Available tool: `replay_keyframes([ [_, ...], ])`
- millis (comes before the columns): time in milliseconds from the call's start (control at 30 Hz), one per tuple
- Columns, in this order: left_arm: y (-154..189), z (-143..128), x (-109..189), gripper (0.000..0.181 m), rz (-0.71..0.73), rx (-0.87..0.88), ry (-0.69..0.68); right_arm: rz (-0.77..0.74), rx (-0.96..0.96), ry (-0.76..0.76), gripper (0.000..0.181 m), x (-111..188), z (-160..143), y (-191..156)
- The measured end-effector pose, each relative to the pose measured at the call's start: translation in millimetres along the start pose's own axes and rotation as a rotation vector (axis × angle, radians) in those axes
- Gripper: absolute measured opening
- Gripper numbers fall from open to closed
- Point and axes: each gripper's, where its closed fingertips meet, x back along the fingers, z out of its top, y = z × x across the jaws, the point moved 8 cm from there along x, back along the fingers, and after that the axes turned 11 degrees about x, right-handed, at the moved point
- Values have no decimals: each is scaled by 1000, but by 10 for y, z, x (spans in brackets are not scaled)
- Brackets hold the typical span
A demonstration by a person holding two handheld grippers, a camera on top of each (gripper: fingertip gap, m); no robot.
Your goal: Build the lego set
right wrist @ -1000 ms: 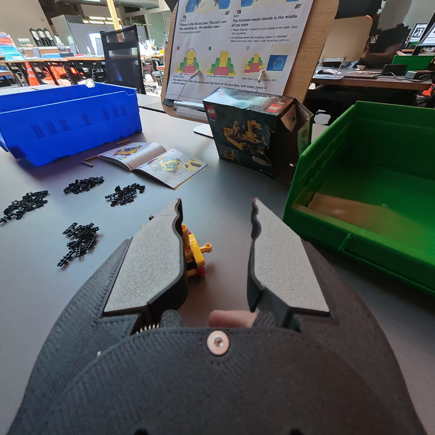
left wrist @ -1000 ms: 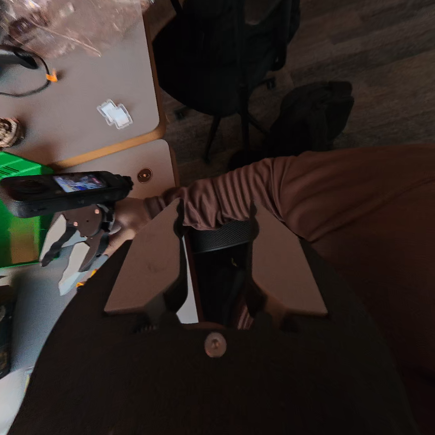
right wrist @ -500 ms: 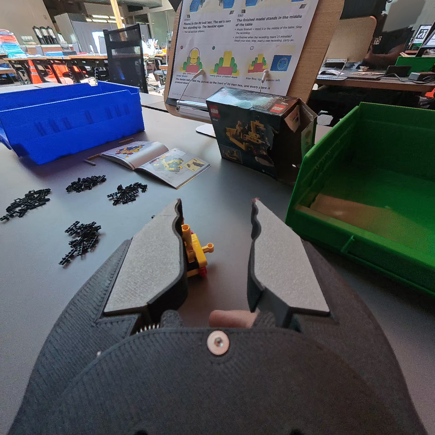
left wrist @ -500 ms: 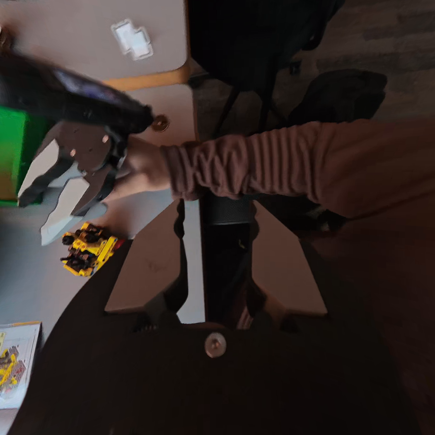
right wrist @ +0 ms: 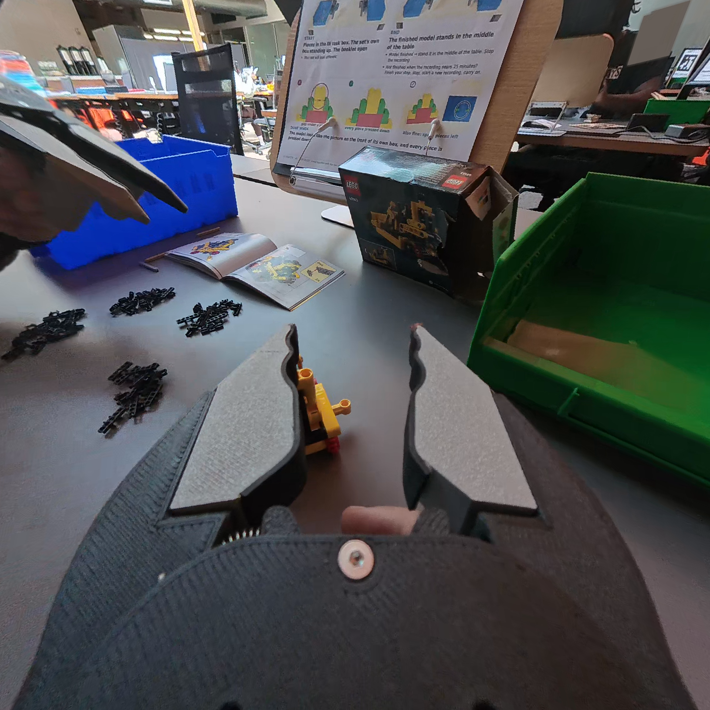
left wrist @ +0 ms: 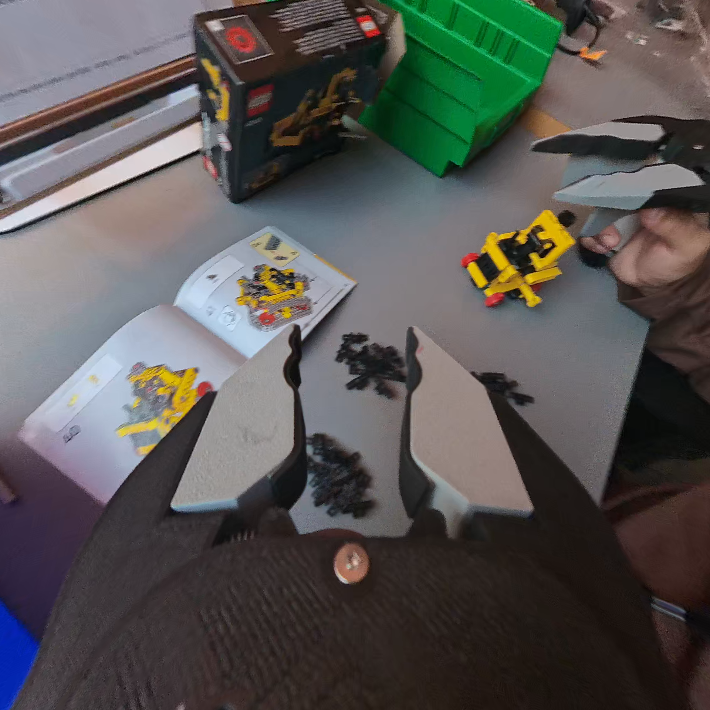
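Left tongs (left wrist: pixel 351 345) swung tableward; four black-piece heaps (right wrist: pixel 209 318), possibly.

An open-plan office or lab: rows of desks (right wrist: pixel 161 96), mesh chair (right wrist: pixel 207 96), monitors (right wrist: pixel 695 69) behind.

The right tongs' (right wrist: pixel 351 369) left finger hides most of the yellow model (right wrist: pixel 320 413); booklet (left wrist: pixel 192 357) pages look blurred.
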Motion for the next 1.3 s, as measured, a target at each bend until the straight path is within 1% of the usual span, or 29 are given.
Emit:
replay_keyframes([
  [33,-97,-30,19,50,36,-5,23,-8,5,2,54,2,4,4],
  [133,-297,-65,-14,42,175,-74,80,-29,21,2,54,7,11,14],
  [267,-320,-146,-162,43,261,-150,34,-33,24,-5,54,-2,7,20],
  [367,-370,-197,-195,42,349,-210,25,-48,33,-4,53,2,13,25],
  [567,-371,-176,-157,41,289,-142,50,-82,60,19,52,49,48,20],
  [700,-382,-161,-122,41,302,-144,78,-117,77,46,52,108,87,2],
  [867,-376,-197,-97,44,266,-130,69,-138,152,62,48,188,145,-126],
  [933,-378,-201,-88,46,247,-127,69,-145,161,96,46,244,193,-196],
  [1033,-390,-234,-96,46,236,-128,50,-76,135,130,46,305,271,-377],
  [1133,-386,-257,-117,46,230,-131,31,38,167,109,45,246,301,-674],
  [1200,-370,-261,-130,46,222,-134,27,159,198,66,44,132,261,-901],
  [1300,-350,-275,-152,46,216,-144,20,305,298,-64,41,-43,146,-1147],
])
